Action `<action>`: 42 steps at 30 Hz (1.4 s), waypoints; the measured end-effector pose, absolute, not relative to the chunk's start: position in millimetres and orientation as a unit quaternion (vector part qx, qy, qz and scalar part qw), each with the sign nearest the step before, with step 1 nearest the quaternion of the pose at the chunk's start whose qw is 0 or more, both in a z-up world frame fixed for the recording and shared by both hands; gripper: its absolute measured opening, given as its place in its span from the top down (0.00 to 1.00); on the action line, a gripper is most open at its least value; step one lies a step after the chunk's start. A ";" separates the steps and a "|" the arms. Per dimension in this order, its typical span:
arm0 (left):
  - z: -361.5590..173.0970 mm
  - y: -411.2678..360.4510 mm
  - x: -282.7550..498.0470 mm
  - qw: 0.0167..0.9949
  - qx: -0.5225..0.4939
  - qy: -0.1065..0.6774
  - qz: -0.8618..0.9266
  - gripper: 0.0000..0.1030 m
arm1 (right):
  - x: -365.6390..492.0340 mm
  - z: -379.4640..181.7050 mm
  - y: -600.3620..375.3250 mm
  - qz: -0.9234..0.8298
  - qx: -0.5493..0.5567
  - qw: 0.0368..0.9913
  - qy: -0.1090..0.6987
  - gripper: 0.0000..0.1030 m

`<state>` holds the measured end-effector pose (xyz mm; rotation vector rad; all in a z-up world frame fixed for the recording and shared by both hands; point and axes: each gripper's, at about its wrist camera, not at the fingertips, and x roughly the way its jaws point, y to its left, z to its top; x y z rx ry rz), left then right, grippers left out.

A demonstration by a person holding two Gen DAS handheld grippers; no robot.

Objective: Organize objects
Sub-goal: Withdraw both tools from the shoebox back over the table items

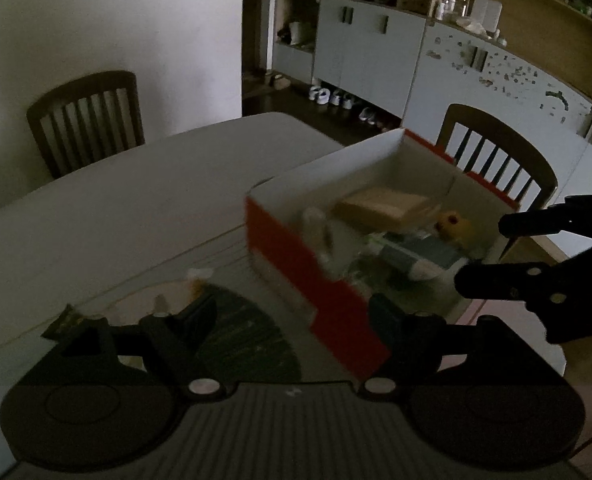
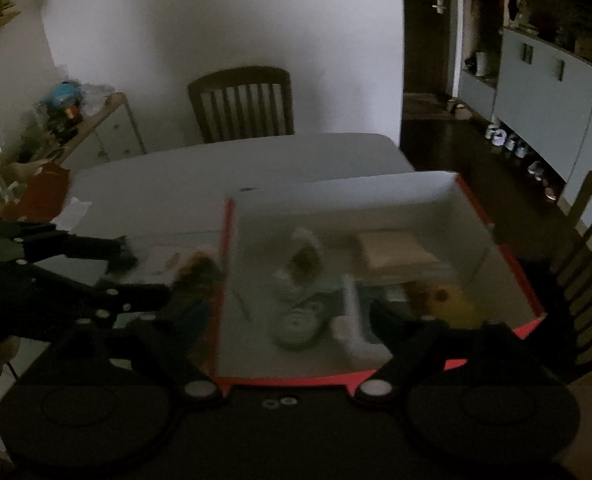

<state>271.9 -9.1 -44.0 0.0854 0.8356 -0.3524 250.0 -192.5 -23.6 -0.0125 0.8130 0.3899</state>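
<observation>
A red-and-white cardboard box (image 1: pixel 291 268) stands open on the pale table (image 1: pixel 135 200). Inside lie a tan flat block (image 1: pixel 384 204), a yellow toy (image 1: pixel 452 226), a blue-grey and white item (image 1: pixel 416 256) and a whitish piece (image 1: pixel 316 224). My left gripper (image 1: pixel 296 316) is open, low at the box's near red wall. My right gripper (image 1: pixel 484 256) is also open, at the box's right end. In the right wrist view the box (image 2: pixel 376 188) lies under my open right gripper (image 2: pixel 271 320), holding the tan block (image 2: pixel 400 252) and the yellow toy (image 2: pixel 452 304). The left gripper (image 2: pixel 135 276) shows at the left.
A dark green patterned object (image 1: pixel 239 332) and a small orange-white item (image 1: pixel 197 280) lie on the table left of the box. Dark wooden chairs (image 1: pixel 87 116) (image 1: pixel 496 156) stand around the table. Grey cabinets (image 1: pixel 376 52) with shoes beneath line the far wall. A cluttered side shelf (image 2: pixel 75 120) is at the left.
</observation>
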 end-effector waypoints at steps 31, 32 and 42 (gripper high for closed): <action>-118.9 169.5 303.1 0.904 0.052 0.410 -0.110 0.01 | 293.9 -71.8 -28.3 0.177 -0.032 0.866 0.466 0.12; -122.6 170.8 306.6 0.904 0.057 0.409 -0.109 0.01 | 296.8 -73.8 -24.4 0.176 -0.035 0.866 0.467 0.12; -148.8 180.5 342.7 0.903 0.051 0.416 -0.092 0.01 | 324.7 -96.0 2.4 0.135 -0.030 0.869 0.475 0.12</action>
